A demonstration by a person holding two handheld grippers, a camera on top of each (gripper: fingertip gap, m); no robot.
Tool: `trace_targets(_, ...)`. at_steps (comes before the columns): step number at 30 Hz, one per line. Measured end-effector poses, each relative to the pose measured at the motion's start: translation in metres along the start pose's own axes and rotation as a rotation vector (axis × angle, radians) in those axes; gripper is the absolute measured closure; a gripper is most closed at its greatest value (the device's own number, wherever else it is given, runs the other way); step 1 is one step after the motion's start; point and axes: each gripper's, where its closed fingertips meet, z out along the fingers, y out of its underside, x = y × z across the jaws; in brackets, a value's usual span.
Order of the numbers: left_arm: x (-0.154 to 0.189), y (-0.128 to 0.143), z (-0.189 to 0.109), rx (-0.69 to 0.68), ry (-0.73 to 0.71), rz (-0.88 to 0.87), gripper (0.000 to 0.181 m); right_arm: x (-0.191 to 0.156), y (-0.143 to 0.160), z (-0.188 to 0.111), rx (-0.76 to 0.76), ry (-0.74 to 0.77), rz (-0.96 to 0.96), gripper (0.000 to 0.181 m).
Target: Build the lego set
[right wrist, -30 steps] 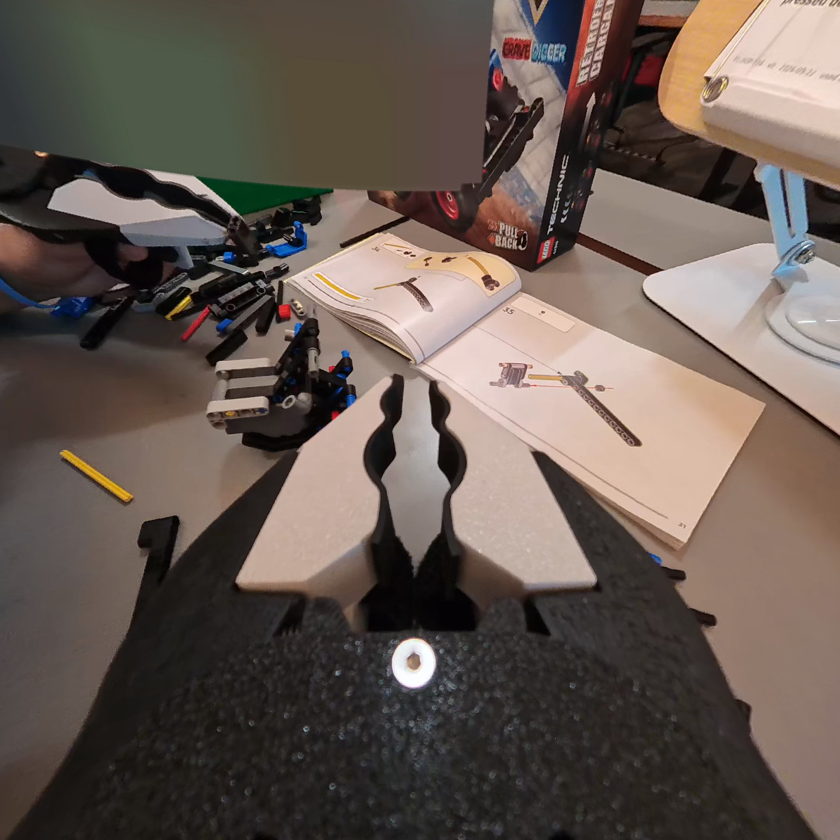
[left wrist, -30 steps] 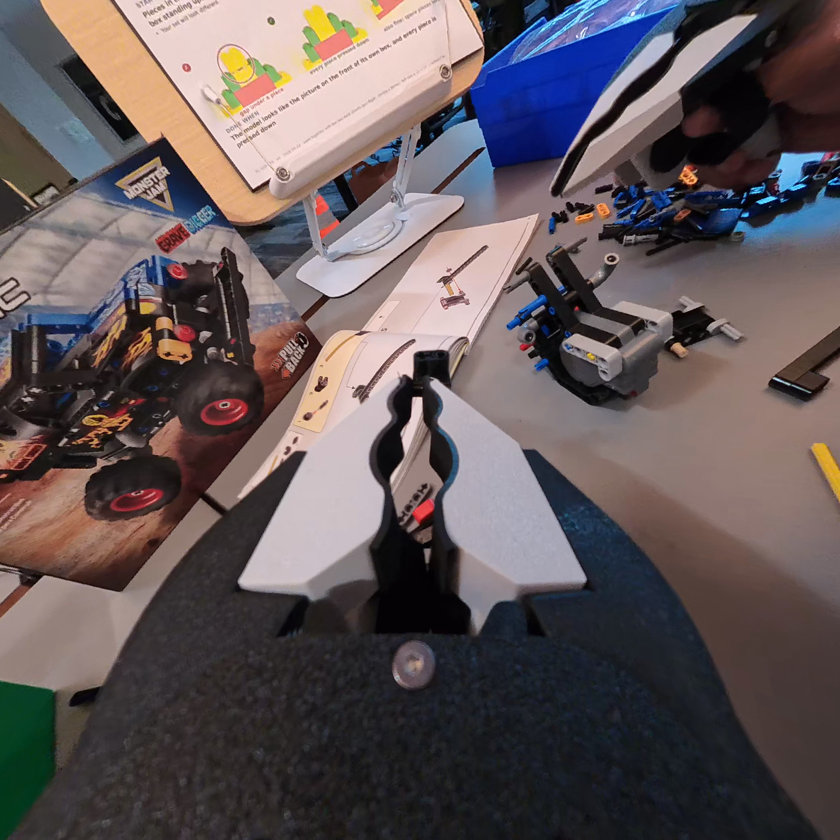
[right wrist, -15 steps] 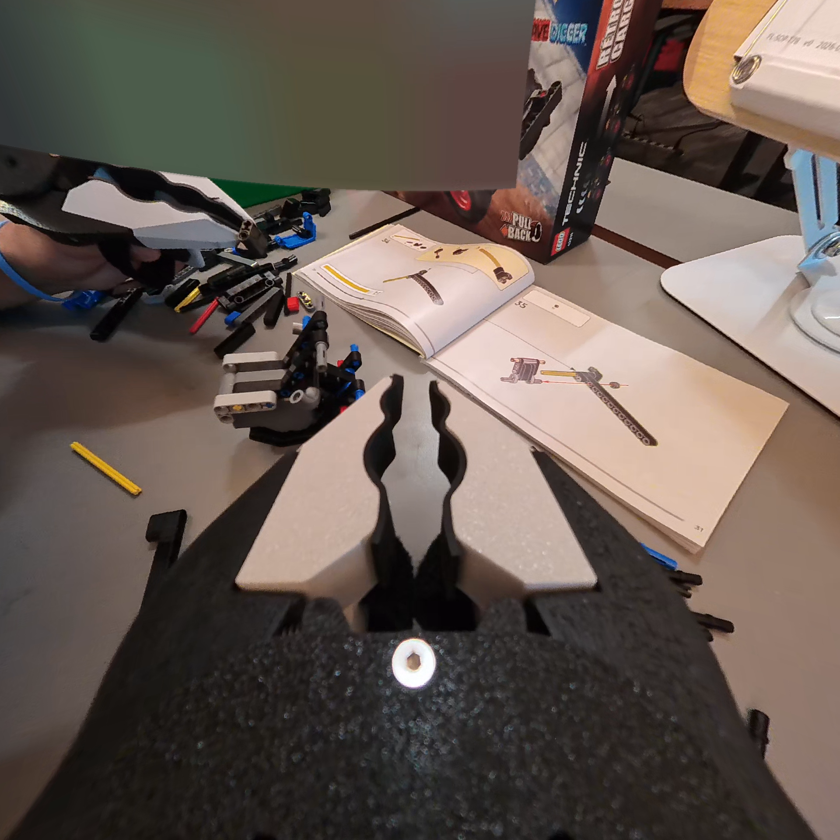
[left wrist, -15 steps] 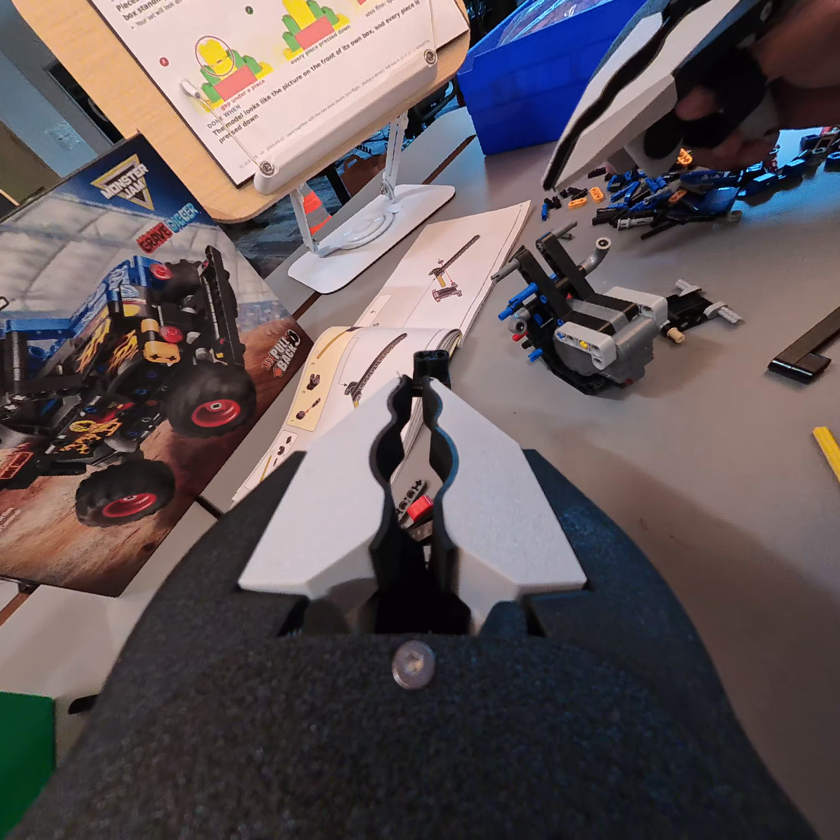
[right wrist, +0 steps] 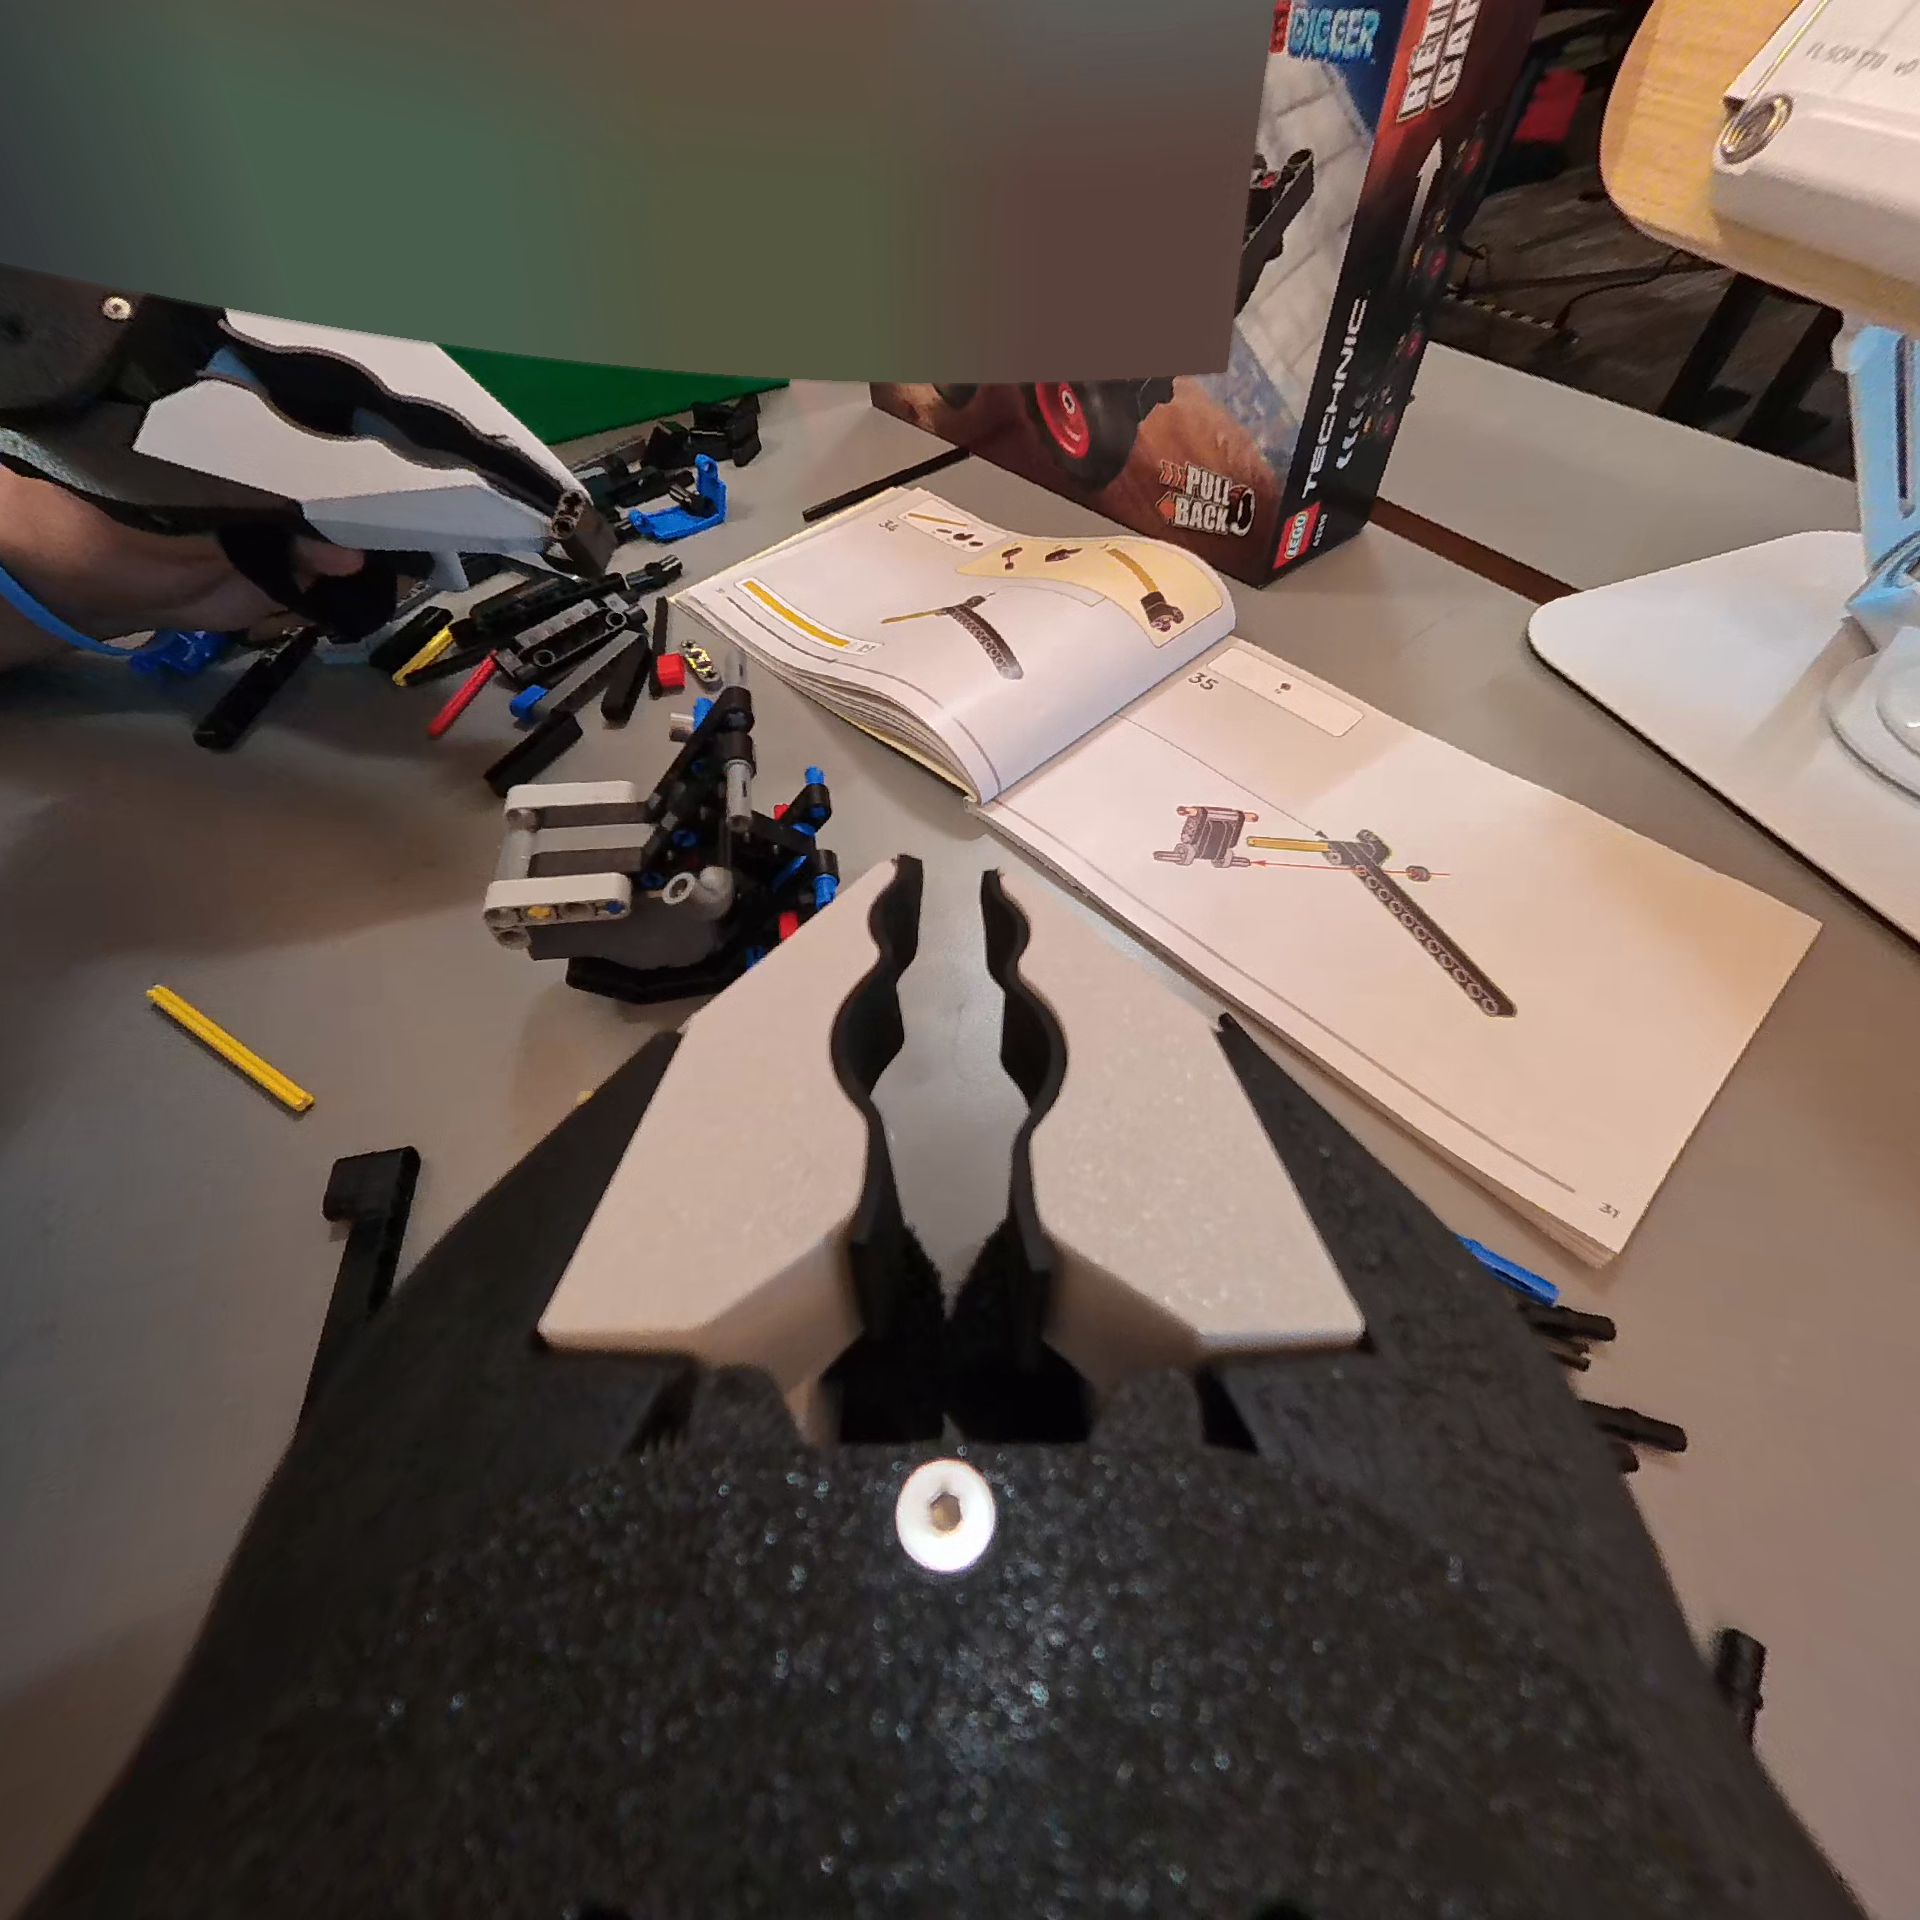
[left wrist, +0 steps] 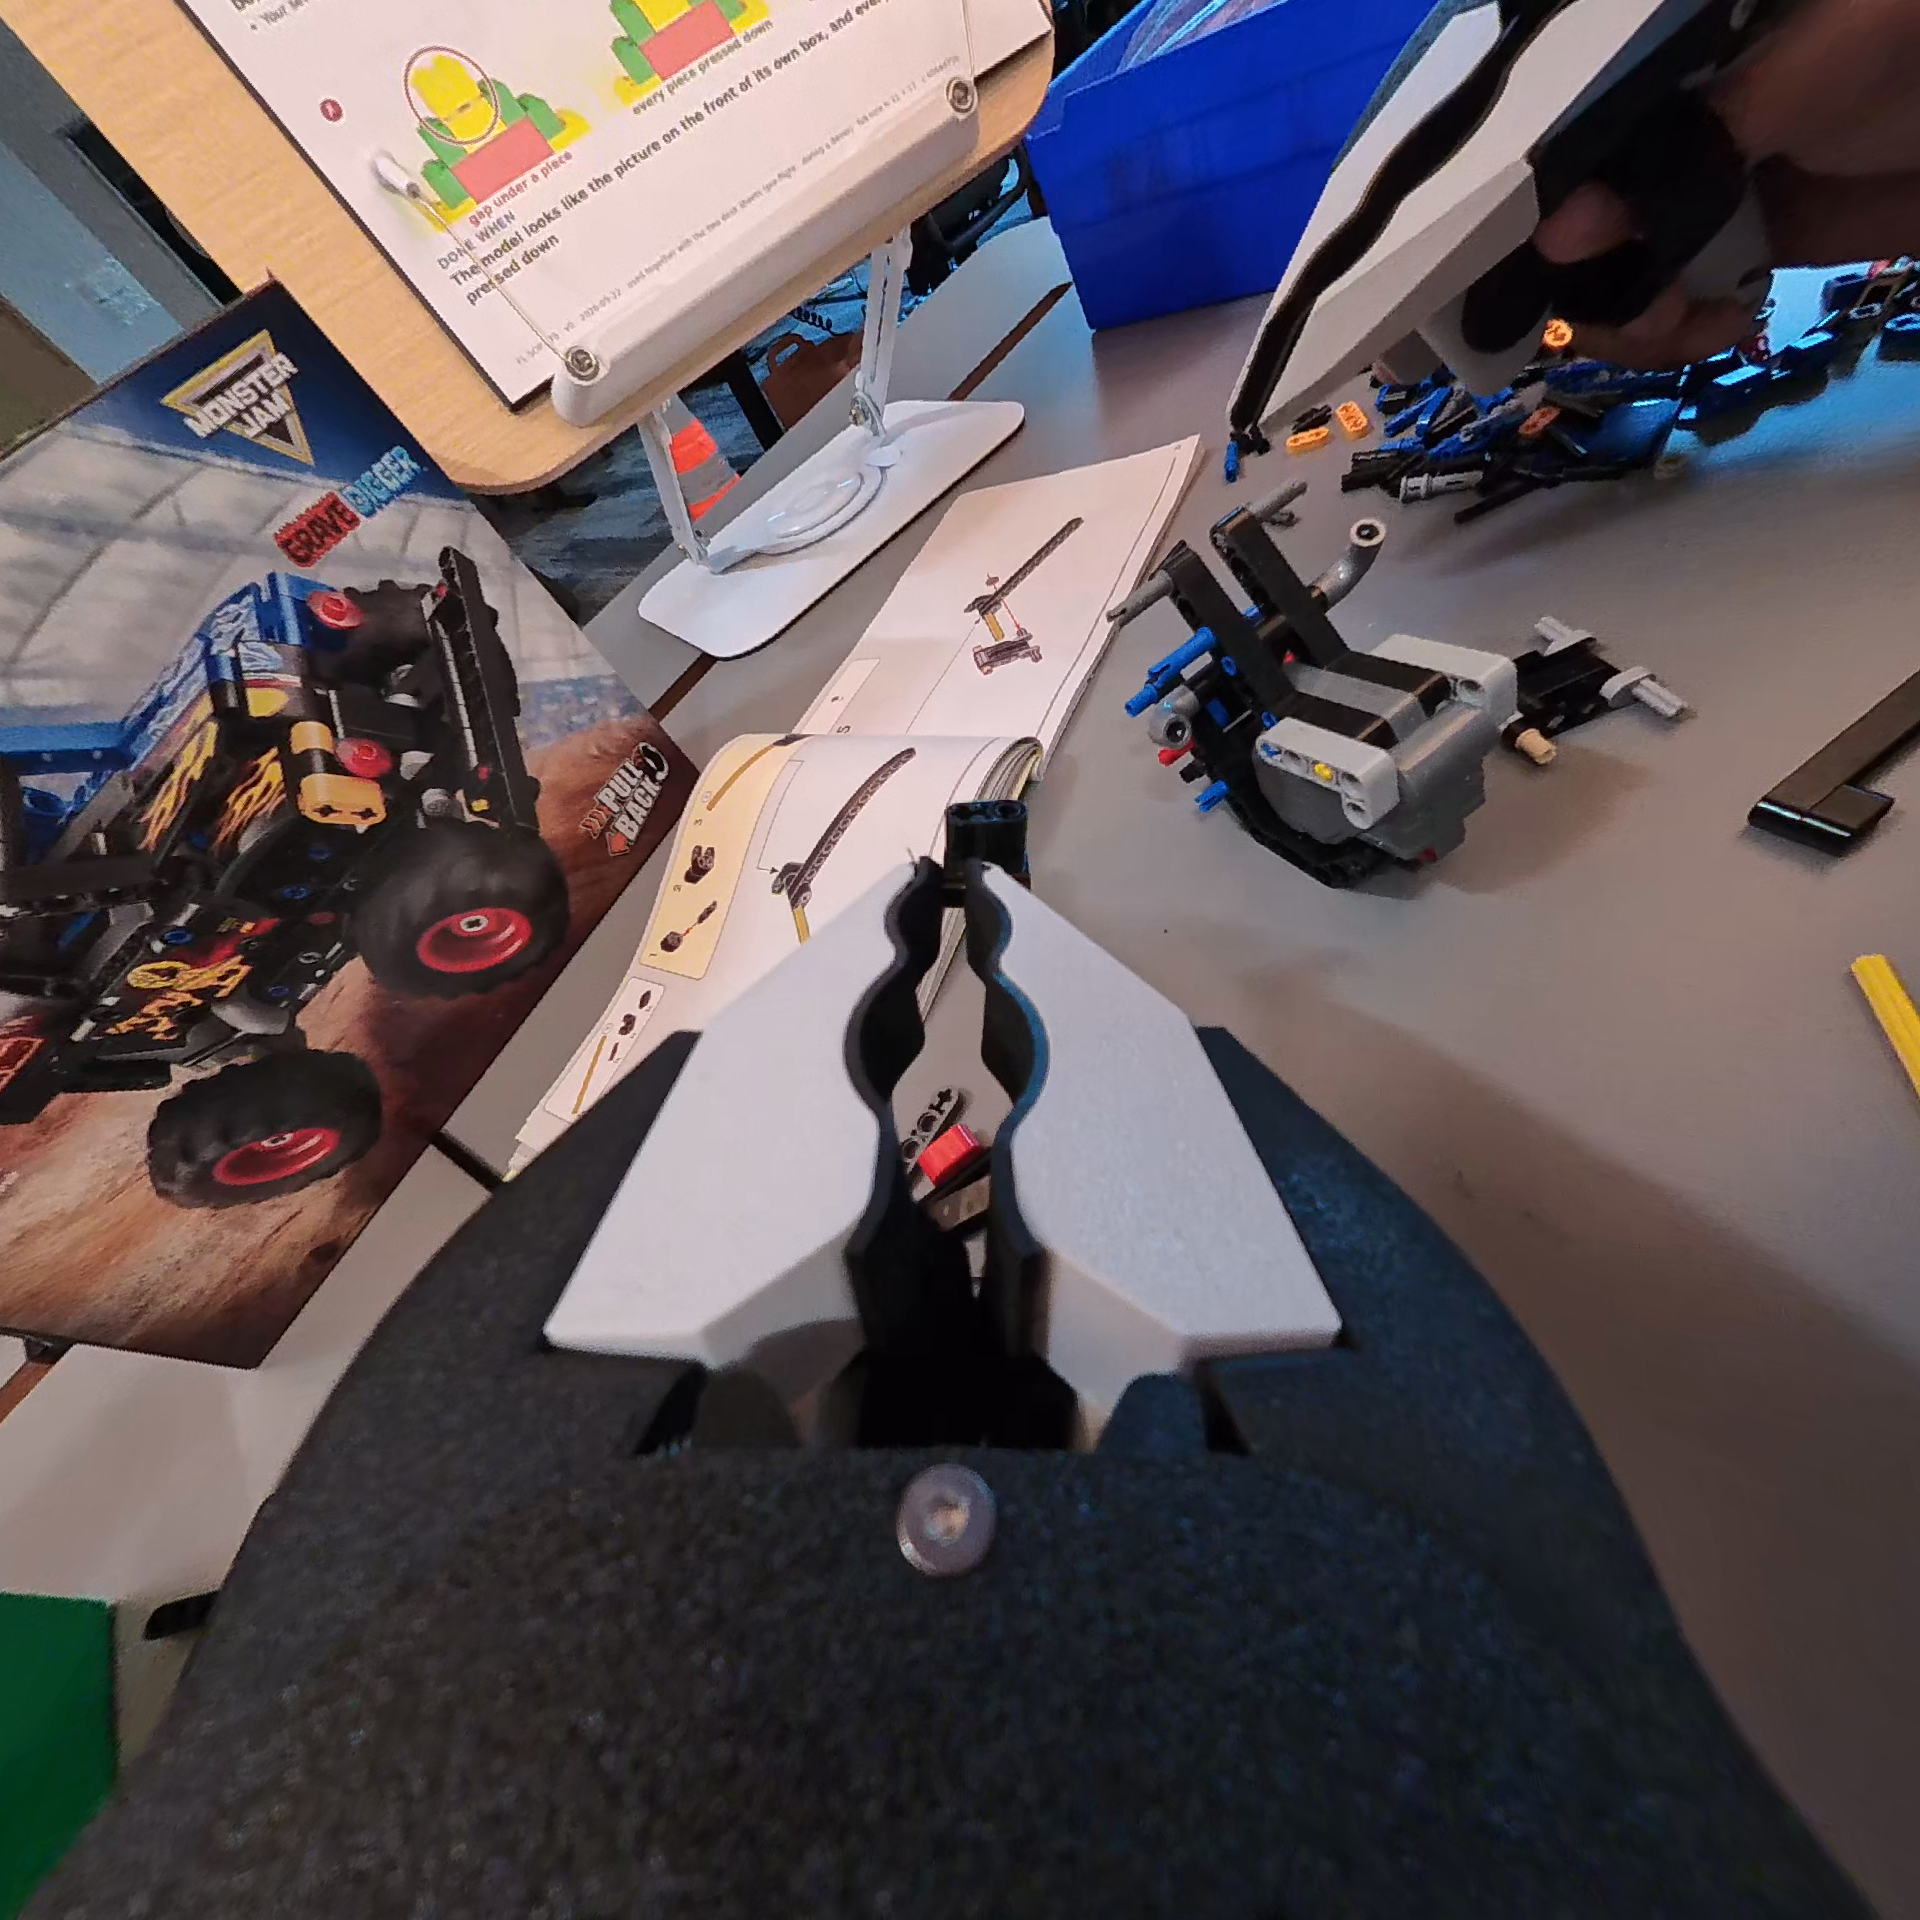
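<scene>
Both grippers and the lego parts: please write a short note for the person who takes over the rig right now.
Left gripper: shut on a small black connector, held above the open instruction booklet.
Right gripper: open, empty, over bare table.
Half-built grey and black assembly lies beside the booklet; yellow axle and long black beam lie loose nearby; more loose parts are piled farther off.
Left: most of the build.

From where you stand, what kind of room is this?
Probably a lab or office workroom set up for recorded building sessions: a grey table with an open instruction booklet, a clipboard stand holding a printed procedure sheet, and a blue storage bin.
</scene>
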Motion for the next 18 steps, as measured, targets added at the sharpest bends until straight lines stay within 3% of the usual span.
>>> trace_targets(12,-0.001,0.004,0.001,-0.021,0.003,-0.018,0.18,-0.002,0.003,0.001,-0.013,-0.005,-0.011,0.17)
trace_targets(18,-0.011,0.016,0.003,-0.076,-0.007,-0.116,0.18,-0.002,0.004,0.002,-0.017,-0.008,-0.011,0.17)
